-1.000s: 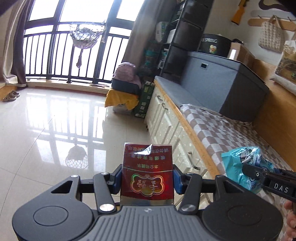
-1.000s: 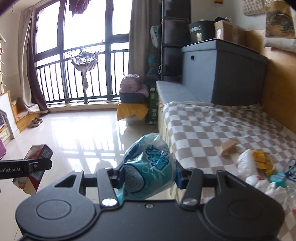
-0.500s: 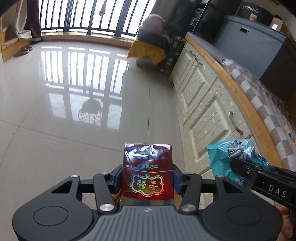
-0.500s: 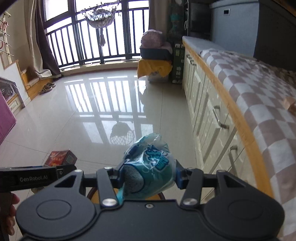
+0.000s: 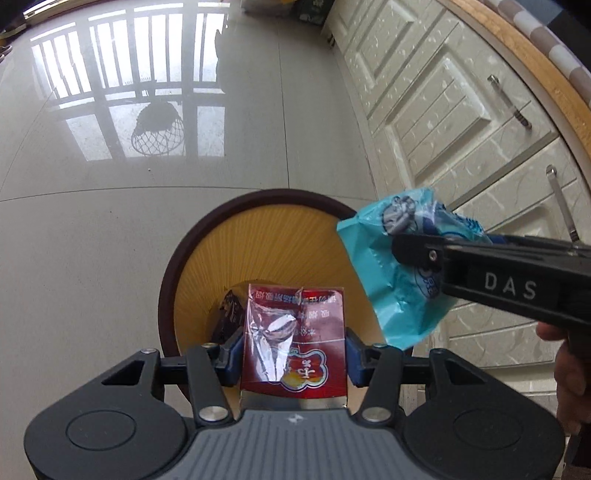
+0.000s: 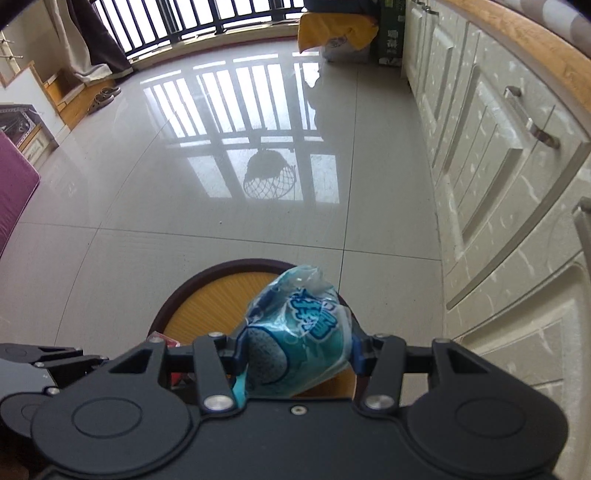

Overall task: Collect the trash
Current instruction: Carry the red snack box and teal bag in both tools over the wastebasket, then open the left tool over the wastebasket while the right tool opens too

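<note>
My left gripper (image 5: pixel 293 354) is shut on a red cigarette pack (image 5: pixel 295 339) with shiny torn wrap, held over the mouth of a round bin (image 5: pixel 207 266) with a dark rim and yellow inside. A dark wrapper (image 5: pixel 231 314) lies in the bin. My right gripper (image 6: pixel 295 352) is shut on a teal plastic snack bag (image 6: pixel 299 336), also above the bin (image 6: pixel 199 295). In the left wrist view the teal bag (image 5: pixel 391 273) and the right gripper's black finger (image 5: pixel 480 280) hang over the bin's right side.
The bin stands on a glossy tiled floor (image 6: pixel 184 192). White cabinet doors with metal handles (image 6: pixel 532 125) under a wooden counter edge run along the right. A yellow-draped pile (image 6: pixel 336 29) and a balcony railing are far off; a purple cushion (image 6: pixel 11 184) is at the left.
Both grippers have come down and tipped from facing the room to pointing at the floor. The bin has come into view beneath them. Both still hold their items.
</note>
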A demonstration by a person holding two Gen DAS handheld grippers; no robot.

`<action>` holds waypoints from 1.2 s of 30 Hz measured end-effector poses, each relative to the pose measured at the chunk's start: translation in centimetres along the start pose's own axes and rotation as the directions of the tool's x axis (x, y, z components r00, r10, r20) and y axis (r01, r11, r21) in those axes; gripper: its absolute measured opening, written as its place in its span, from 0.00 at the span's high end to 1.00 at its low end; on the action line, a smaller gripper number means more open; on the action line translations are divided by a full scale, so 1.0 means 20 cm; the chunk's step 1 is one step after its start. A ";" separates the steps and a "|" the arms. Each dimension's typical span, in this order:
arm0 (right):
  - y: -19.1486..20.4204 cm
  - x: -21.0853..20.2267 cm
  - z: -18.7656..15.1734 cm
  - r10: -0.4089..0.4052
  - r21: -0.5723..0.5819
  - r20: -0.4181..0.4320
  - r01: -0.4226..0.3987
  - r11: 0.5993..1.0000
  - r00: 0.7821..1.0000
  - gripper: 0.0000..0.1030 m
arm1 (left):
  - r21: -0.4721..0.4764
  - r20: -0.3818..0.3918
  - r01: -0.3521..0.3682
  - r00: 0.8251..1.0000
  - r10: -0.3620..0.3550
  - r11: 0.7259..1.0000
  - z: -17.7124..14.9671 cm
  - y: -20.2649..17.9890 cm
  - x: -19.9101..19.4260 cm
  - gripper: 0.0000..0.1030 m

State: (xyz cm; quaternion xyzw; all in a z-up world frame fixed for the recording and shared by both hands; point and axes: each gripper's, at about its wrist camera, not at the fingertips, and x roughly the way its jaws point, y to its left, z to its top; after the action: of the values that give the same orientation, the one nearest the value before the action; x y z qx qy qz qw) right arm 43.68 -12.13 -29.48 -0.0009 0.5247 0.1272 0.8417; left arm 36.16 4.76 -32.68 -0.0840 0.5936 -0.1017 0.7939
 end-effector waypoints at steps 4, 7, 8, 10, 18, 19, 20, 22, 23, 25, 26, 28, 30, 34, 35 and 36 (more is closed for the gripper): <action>0.00 0.07 0.02 -0.003 -0.024 -0.019 0.003 1.000 1.000 0.50 | 0.019 -0.060 0.000 0.998 0.001 1.000 -0.01 0.00 0.08 0.49; 0.00 0.11 0.04 0.000 -0.035 -0.025 0.000 0.999 1.000 0.50 | 0.042 -0.095 0.002 0.995 0.002 0.999 -0.02 -0.03 0.14 0.49; 0.00 0.12 0.04 0.005 -0.035 -0.029 -0.006 0.999 1.000 0.50 | 0.048 -0.106 0.005 0.994 0.000 0.999 -0.02 -0.03 0.16 0.49; -0.01 0.16 0.05 0.014 -0.028 -0.042 -0.015 1.000 0.999 0.50 | 0.059 -0.125 0.008 0.992 0.000 0.998 -0.02 -0.04 0.20 0.49; -0.03 0.27 0.07 0.078 0.049 -0.091 -0.074 0.996 0.993 0.50 | 0.091 -0.177 0.008 0.984 0.008 0.996 -0.02 -0.06 0.31 0.49; -0.04 0.27 0.07 0.093 0.071 -0.095 -0.086 0.994 0.991 0.50 | 0.095 -0.186 0.010 0.983 0.008 0.995 -0.02 -0.07 0.32 0.49; -0.04 0.29 0.07 0.111 0.097 -0.097 -0.101 0.990 0.989 0.50 | 0.097 -0.192 0.012 0.981 0.007 0.995 -0.02 -0.06 0.33 0.49; -0.04 0.31 0.08 0.123 0.122 -0.099 -0.110 0.986 0.987 0.50 | 0.101 -0.204 0.016 0.979 0.005 0.995 -0.03 -0.06 0.34 0.48; -0.04 0.32 0.08 0.119 0.125 -0.103 -0.105 0.987 0.988 0.50 | 0.100 -0.209 0.021 0.978 0.000 0.995 -0.03 -0.06 0.34 0.48; -0.04 0.34 0.08 0.110 0.126 -0.113 -0.095 0.987 0.988 0.50 | 0.079 -0.222 0.042 0.975 -0.023 0.996 -0.03 -0.05 0.36 0.35; -0.03 0.34 0.08 0.109 0.127 -0.116 -0.095 0.987 0.987 0.50 | 0.066 -0.224 0.050 0.974 -0.034 0.997 -0.03 -0.04 0.36 0.28; -0.04 0.36 0.07 0.113 0.134 -0.123 -0.096 0.986 0.986 0.49 | 0.062 -0.223 0.062 0.974 -0.047 0.996 -0.03 -0.04 0.36 0.18; -0.04 0.36 0.07 0.116 0.142 -0.126 -0.097 0.985 0.985 0.49 | 0.066 -0.220 0.058 0.975 -0.042 0.996 -0.03 -0.05 0.35 0.18; -0.05 0.39 0.07 0.132 0.171 -0.120 -0.111 0.979 0.984 0.48 | 0.068 -0.220 0.049 0.975 -0.033 0.996 -0.03 -0.04 0.35 0.18; -0.06 0.39 0.07 0.138 0.171 -0.117 -0.116 0.978 0.984 0.45 | 0.068 -0.220 0.047 0.975 -0.031 0.997 -0.03 -0.04 0.35 0.18; -0.06 0.40 0.06 0.140 0.168 -0.116 -0.120 0.978 0.983 0.43 | 0.069 -0.219 0.045 0.975 -0.029 0.997 -0.03 -0.04 0.35 0.18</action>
State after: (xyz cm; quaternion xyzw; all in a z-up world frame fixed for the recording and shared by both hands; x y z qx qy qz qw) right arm 48.36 -11.34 -36.07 0.0932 0.5846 0.1390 0.7939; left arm 37.51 2.19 -39.04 -0.0541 0.6713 -0.1468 0.7244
